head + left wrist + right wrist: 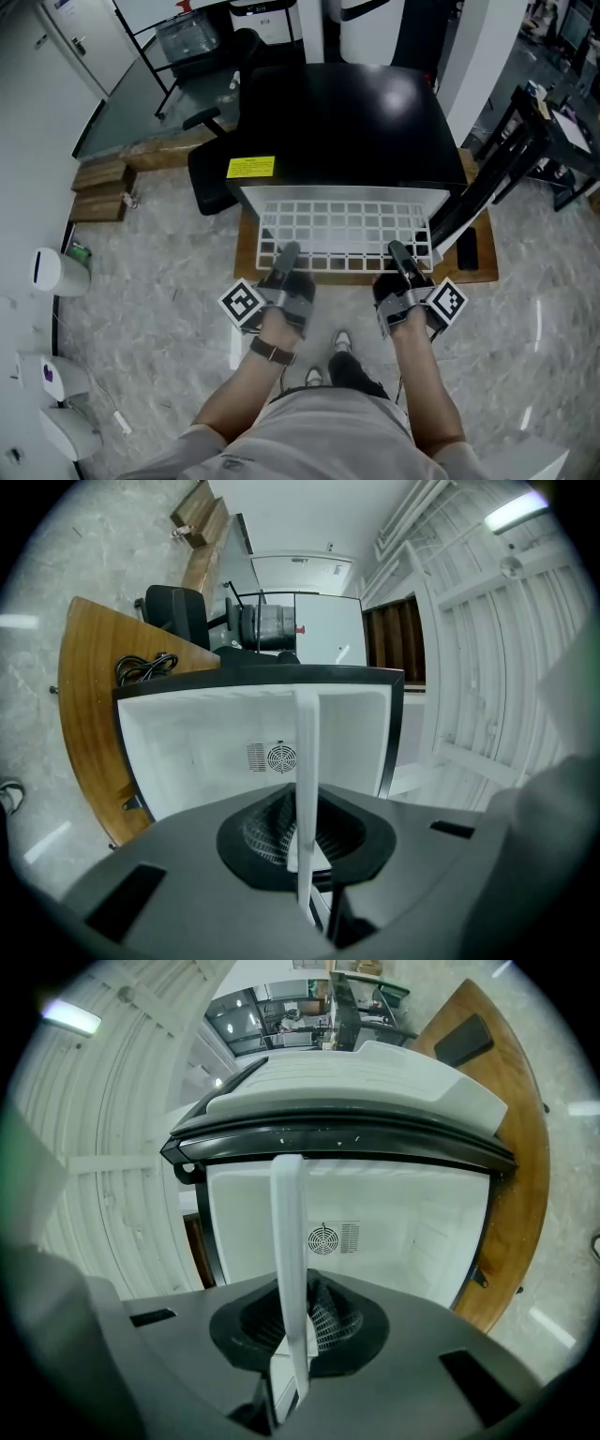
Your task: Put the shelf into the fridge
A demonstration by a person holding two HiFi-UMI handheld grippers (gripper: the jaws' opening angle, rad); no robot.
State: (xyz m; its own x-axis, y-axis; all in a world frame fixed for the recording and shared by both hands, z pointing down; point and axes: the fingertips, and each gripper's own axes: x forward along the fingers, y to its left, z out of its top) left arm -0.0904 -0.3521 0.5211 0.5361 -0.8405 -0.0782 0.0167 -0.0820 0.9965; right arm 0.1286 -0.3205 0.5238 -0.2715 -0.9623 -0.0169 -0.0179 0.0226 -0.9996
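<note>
The white wire shelf lies level, its far part under the top of the black fridge and its front part sticking out. My left gripper is shut on the shelf's front edge at the left, and my right gripper is shut on it at the right. In the left gripper view the shelf shows edge-on between the jaws of the left gripper, with the white fridge interior behind. The right gripper view shows the same: shelf, right gripper, interior.
The fridge stands on a wooden platform. Its open door swings out at the right. A black office chair is close on the left. Wooden blocks and white devices lie on the floor at the left.
</note>
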